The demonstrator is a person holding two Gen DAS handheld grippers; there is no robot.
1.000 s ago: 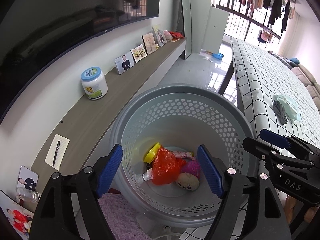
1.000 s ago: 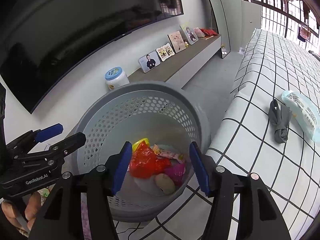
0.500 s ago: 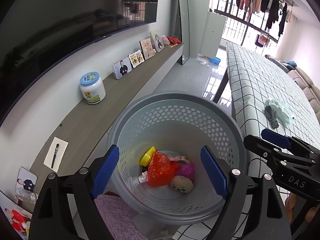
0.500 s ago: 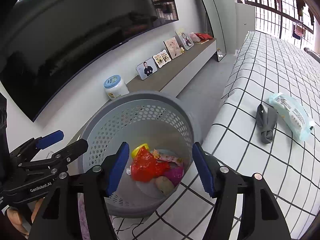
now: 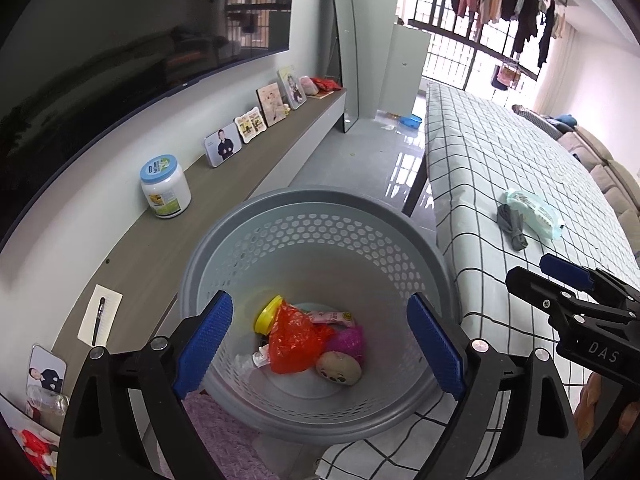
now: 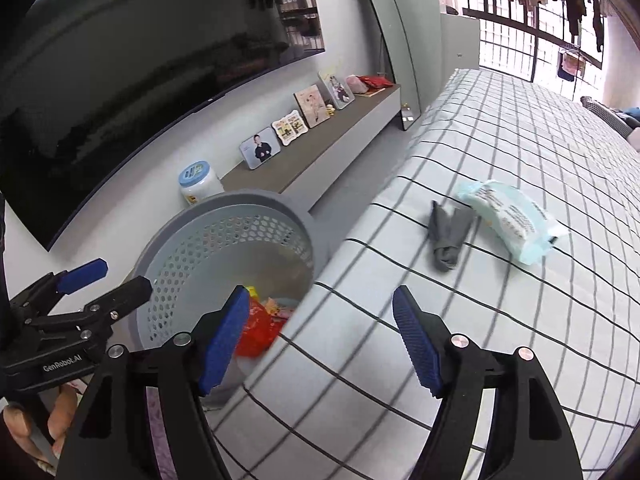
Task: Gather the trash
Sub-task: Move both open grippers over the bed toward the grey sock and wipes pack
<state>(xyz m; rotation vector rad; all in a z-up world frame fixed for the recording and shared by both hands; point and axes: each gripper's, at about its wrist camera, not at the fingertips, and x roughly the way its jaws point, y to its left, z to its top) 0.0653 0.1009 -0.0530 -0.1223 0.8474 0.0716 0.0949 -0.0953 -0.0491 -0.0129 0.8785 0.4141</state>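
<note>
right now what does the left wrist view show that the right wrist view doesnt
Only the left wrist view shows the basket's whole floor: the pink crumpled wrapper, the round beige toy face, plus the pen on paper on the shelf. Only the right wrist view shows the person's fingers around the left hand-held gripper's handle. Both show the grey basket, the red bag, the yellow lid, the white jar, the grey cloth and the wipes pack on the checked tablecloth.
</note>
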